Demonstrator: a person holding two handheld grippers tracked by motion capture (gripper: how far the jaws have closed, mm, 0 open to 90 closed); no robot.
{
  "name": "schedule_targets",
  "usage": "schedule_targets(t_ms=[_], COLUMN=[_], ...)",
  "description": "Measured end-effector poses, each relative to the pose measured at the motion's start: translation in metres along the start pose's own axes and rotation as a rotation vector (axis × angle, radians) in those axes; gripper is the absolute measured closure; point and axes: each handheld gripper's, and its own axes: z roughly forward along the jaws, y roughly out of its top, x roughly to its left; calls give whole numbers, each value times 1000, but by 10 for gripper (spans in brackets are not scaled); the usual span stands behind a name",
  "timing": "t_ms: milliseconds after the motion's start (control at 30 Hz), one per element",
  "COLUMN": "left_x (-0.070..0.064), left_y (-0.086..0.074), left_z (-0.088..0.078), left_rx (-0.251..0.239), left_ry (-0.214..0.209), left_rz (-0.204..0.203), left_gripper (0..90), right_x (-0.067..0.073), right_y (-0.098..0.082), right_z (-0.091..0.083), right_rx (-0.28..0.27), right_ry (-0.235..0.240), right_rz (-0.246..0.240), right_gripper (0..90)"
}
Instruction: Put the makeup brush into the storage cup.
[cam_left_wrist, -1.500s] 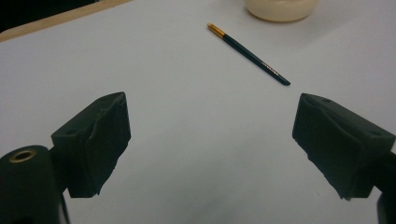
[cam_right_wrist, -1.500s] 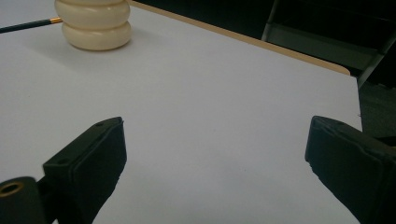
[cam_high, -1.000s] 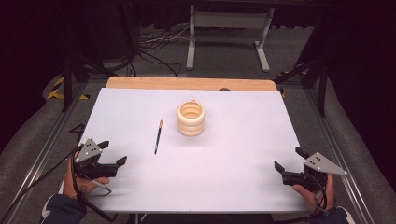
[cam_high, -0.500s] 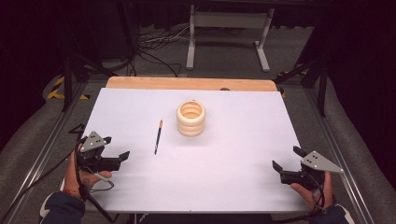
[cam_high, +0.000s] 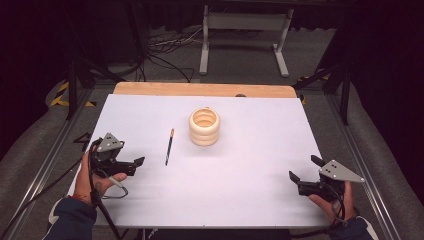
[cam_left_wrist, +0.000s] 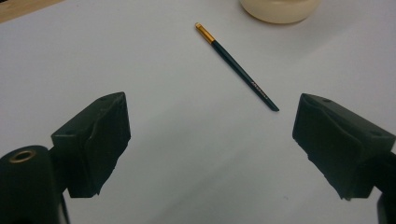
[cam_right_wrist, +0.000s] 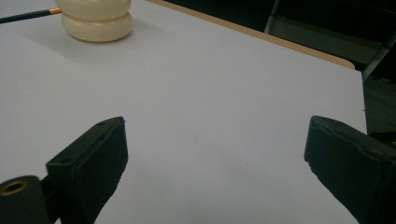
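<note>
The left gripper (cam_high: 134, 163) is hovering near the white table's (cam_high: 250, 190) left edge with its jaws spread wide and nothing between them, touching nothing. The right gripper (cam_high: 303, 169) is sitting near the right front corner, equally wide and empty. A thin dark paintbrush (cam_high: 169, 146) is lying flat on the table, just ahead of the left gripper and left of a cream stack of rings (cam_high: 204, 127). Its long axis is running near to far, gold ferrule (cam_left_wrist: 206, 33) and bristle tip pointing toward the table's far edge, handle end toward the person.
</note>
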Motion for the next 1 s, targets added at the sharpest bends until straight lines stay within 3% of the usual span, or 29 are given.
schedule_targets(t_ms=[300,633,900,1000], left_x=[-4,-8,-7,-7], left_y=[14,38,59,63], left_z=[15,30,46,51], left_rx=[63,146,222,244], left_ry=[-27,-15,1,-12], left_rz=[-18,-24,-53,-53], left_gripper=[145,155,166,165], right_x=[-1,-1,-1,-2], right_y=[0,-1,-1,-1], right_z=[-1,-1,0,0], right_rx=[0,10,17,20], right_ry=[-4,-3,-5,-5], right_rz=[6,5,7,6], right_gripper=[66,68,69,69])
